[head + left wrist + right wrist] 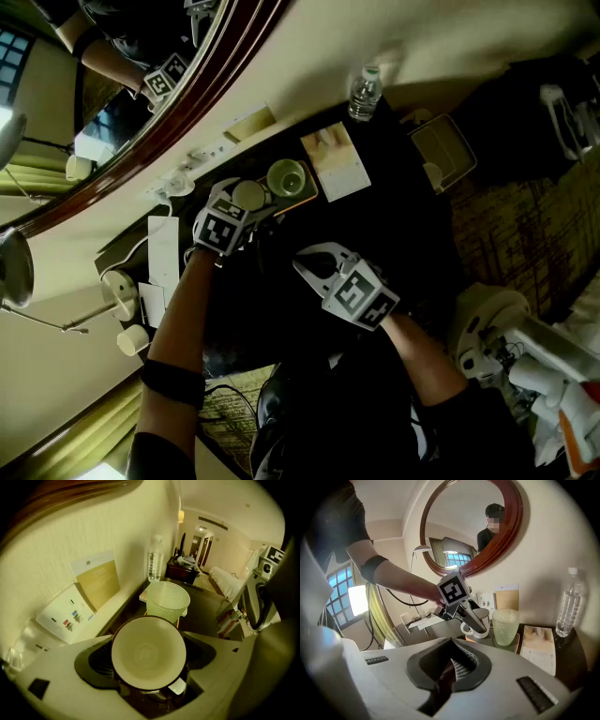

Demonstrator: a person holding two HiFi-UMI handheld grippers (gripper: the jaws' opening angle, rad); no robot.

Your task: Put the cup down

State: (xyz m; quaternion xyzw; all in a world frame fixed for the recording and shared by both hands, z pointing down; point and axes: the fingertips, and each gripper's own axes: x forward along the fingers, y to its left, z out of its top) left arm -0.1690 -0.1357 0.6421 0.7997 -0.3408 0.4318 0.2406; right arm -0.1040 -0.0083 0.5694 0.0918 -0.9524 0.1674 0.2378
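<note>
A white cup [148, 651] with a dark outside fills the gap between the jaws of my left gripper [249, 202], which is shut on its sides. In the right gripper view the cup [481, 620] is upright at the near end of a small orange-edged tray [516, 645], and I cannot tell whether it touches the tray. A textured green glass [505, 626] stands beside it on the same tray. My right gripper [302, 264] hangs shut and holds nothing, nearer to me over the dark desk, apart from the cup.
A water bottle [365, 92] stands against the wall, with a booklet [337, 161] lying in front of it. A switch panel [65, 616] and a yellow card [98, 579] are on the wall. A round mirror [187, 84] hangs above, and papers and a lamp are at the desk's left.
</note>
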